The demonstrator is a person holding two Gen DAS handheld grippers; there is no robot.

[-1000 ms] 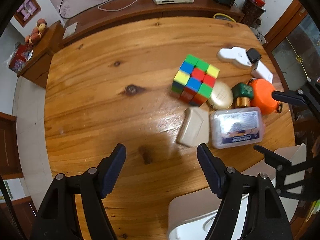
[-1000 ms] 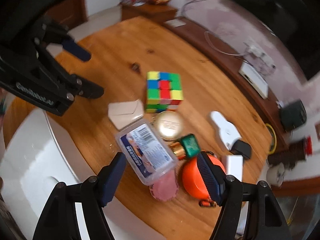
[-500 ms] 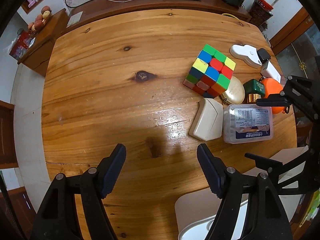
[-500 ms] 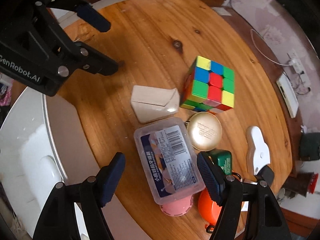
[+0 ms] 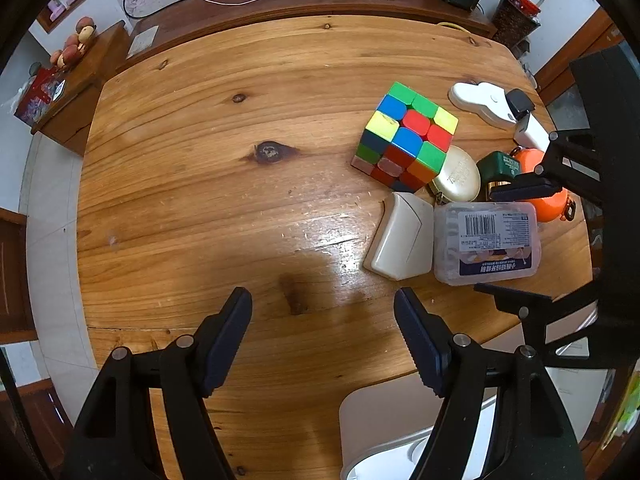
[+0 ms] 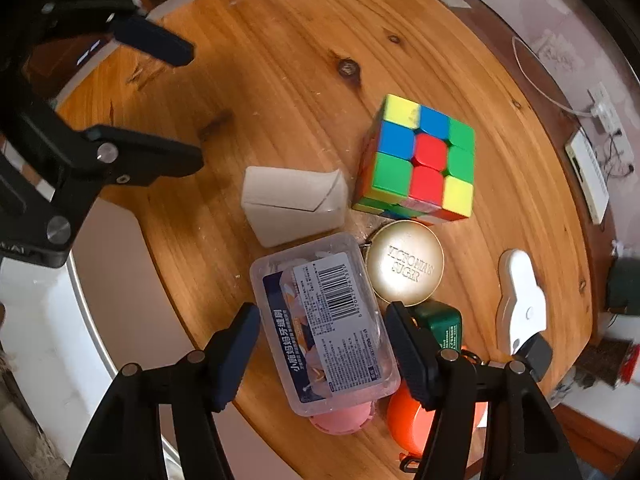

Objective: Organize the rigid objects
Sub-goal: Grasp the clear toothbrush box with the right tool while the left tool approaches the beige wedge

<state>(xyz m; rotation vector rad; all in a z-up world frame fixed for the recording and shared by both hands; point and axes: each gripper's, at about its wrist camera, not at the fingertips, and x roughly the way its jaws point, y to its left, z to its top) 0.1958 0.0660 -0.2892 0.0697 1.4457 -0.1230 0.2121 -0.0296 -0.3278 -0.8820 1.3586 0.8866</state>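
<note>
A clear plastic box (image 6: 324,320) with a barcode label lies near the round wooden table's (image 5: 200,200) edge. My right gripper (image 6: 322,314) points down over it; its jaws are closing with the box between them, the pads close beside its long sides without a visible squeeze. In the left wrist view the right gripper (image 5: 510,240) straddles the same box (image 5: 486,240). My left gripper (image 5: 322,300) hangs open over bare wood, holding nothing. Beside the box sit a beige wedge-shaped case (image 6: 292,204), a colour cube (image 6: 420,160) and a gold round tin (image 6: 404,264).
A green bottle (image 6: 444,320), an orange object (image 6: 404,412) and a pink round piece (image 6: 340,420) crowd the box's near end. A white device (image 6: 520,300) lies to the right. A white chair (image 5: 384,420) stands below the table edge. A sideboard (image 5: 280,4) runs behind.
My right gripper has come lower and rolled over the clear box, and its jaws have narrowed around it. The left gripper has stayed open and almost still.
</note>
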